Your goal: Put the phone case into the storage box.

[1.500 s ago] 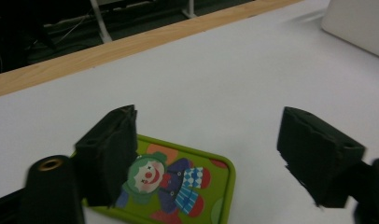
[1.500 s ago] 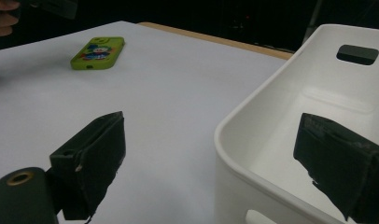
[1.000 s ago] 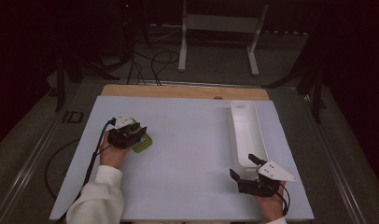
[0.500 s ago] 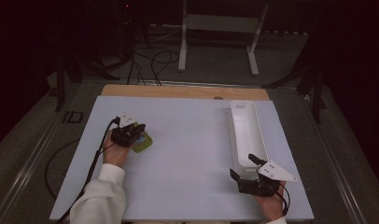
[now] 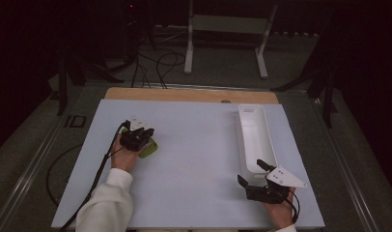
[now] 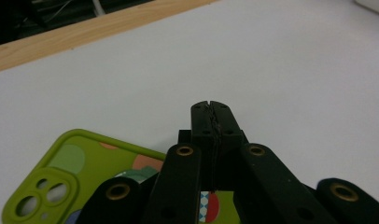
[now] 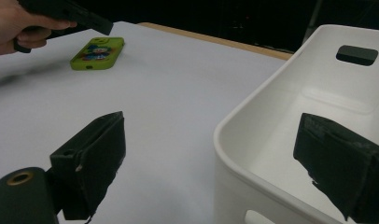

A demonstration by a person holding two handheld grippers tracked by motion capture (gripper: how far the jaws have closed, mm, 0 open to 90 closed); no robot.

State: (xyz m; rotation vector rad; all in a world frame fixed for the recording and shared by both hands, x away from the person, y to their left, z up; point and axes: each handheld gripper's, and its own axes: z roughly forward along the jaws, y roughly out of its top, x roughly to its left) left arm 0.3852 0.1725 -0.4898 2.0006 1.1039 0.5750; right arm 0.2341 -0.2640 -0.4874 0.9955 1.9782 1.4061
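A lime-green phone case (image 5: pixel 149 148) with a cartoon print lies flat on the left part of the white table top (image 5: pixel 199 159). My left gripper (image 5: pixel 137 134) hovers just over its left side, shut with nothing between its jaws. In the left gripper view the shut tips (image 6: pixel 210 106) point past the phone case (image 6: pixel 57 172) toward bare table. My right gripper (image 5: pixel 250 171) is open at the near end of a long white bin (image 5: pixel 254 133). In the right gripper view its jaws (image 7: pixel 215 161) straddle the bin's near corner (image 7: pixel 253 121), and the phone case (image 7: pixel 98 52) lies far off.
A wooden strip (image 5: pixel 184 94) edges the table's back. Behind it stand a white metal frame (image 5: pixel 228 29) and floor cables (image 5: pixel 160 63). The bin (image 7: pixel 327 93) is empty inside. The other hand with its gripper (image 7: pixel 61 14) shows at the top left of the right gripper view.
My left gripper has shifted slightly forward and turned over the phone case, which has stayed put. The right gripper and the bin have not moved.
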